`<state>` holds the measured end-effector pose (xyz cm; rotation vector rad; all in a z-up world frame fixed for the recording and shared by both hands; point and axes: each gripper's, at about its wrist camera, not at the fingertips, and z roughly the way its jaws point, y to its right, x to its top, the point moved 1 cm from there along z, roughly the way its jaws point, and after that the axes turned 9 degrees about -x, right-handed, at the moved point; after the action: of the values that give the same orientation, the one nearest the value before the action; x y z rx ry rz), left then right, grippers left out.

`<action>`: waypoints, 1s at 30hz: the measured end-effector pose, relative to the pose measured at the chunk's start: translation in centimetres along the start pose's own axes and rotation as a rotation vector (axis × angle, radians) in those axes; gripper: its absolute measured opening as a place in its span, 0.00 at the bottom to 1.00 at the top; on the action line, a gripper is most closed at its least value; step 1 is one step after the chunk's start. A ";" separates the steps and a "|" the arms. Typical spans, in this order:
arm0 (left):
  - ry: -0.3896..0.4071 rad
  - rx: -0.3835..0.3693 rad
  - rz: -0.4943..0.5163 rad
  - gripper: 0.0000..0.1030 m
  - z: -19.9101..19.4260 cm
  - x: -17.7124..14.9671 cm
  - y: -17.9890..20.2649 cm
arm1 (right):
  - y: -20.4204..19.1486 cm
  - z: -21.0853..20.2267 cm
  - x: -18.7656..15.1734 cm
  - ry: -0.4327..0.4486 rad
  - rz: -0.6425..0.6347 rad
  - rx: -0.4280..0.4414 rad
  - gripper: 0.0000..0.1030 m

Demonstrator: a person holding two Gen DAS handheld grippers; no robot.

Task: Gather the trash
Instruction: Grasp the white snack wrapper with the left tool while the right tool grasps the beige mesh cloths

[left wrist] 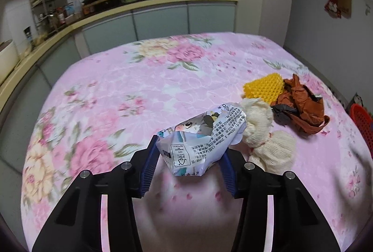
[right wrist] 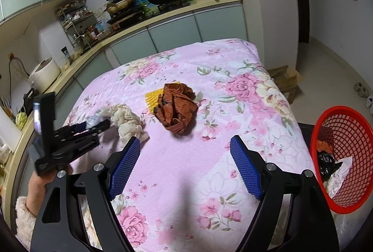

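Note:
My left gripper (left wrist: 190,154) is shut on a crumpled white printed wrapper (left wrist: 200,135), held just above the pink floral tablecloth (left wrist: 139,93). Beside it lie a cream cloth bundle (left wrist: 263,133), a yellow honeycomb foam piece (left wrist: 264,86) and a crumpled brown paper (left wrist: 300,105). My right gripper (right wrist: 185,156) is open and empty above the cloth. In its view the left gripper (right wrist: 93,128) is at the left by the cream cloth (right wrist: 127,121), with the brown paper (right wrist: 177,107) and yellow foam (right wrist: 151,99) ahead.
A red mesh basket (right wrist: 345,156) holding some trash stands off the table's right edge; it shows partly in the left wrist view (left wrist: 362,121). A kitchen counter (right wrist: 139,28) with stove and pans runs behind. Cardboard (right wrist: 286,79) lies on the floor.

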<state>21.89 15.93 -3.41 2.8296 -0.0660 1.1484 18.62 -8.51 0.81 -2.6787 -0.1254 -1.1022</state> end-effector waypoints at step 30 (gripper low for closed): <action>0.078 0.072 -0.277 0.46 -7.0 -4.7 -5.7 | -13.7 11.2 0.8 -0.098 -0.380 0.056 0.74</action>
<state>14.05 22.37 -2.04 2.7367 0.3667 1.2151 24.51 7.63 -3.70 -2.7255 -0.6962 -1.0429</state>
